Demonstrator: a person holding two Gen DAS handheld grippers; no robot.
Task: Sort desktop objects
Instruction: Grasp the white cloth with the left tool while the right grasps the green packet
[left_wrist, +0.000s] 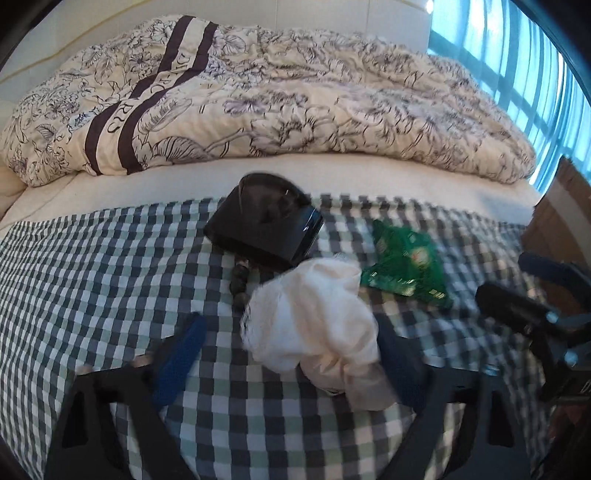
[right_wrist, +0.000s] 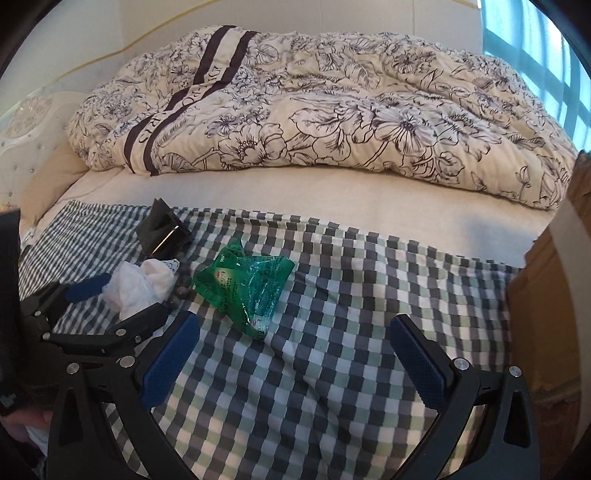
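A crumpled white cloth (left_wrist: 314, 321) sits between the spread fingers of my left gripper (left_wrist: 290, 325), leaning on the right finger; the jaws are wide and not pressing it. Just beyond it lie a string of dark beads (left_wrist: 239, 280) and a glossy black box (left_wrist: 266, 225). A green foil packet (left_wrist: 406, 266) lies to the right. In the right wrist view my right gripper (right_wrist: 295, 325) stands open over bare checked fabric, with the green packet (right_wrist: 243, 284) just ahead of its left finger. The left gripper (right_wrist: 135, 295), white cloth (right_wrist: 136, 284), beads (right_wrist: 181, 286) and black box (right_wrist: 162, 232) show at the left.
Everything lies on a checked cloth (right_wrist: 369, 295) spread over a bed. A bunched floral duvet (right_wrist: 332, 110) fills the far side, with a strip of plain sheet (right_wrist: 332, 195) before it. A brown cardboard box (right_wrist: 543, 280) stands at the right edge, and a window lies beyond.
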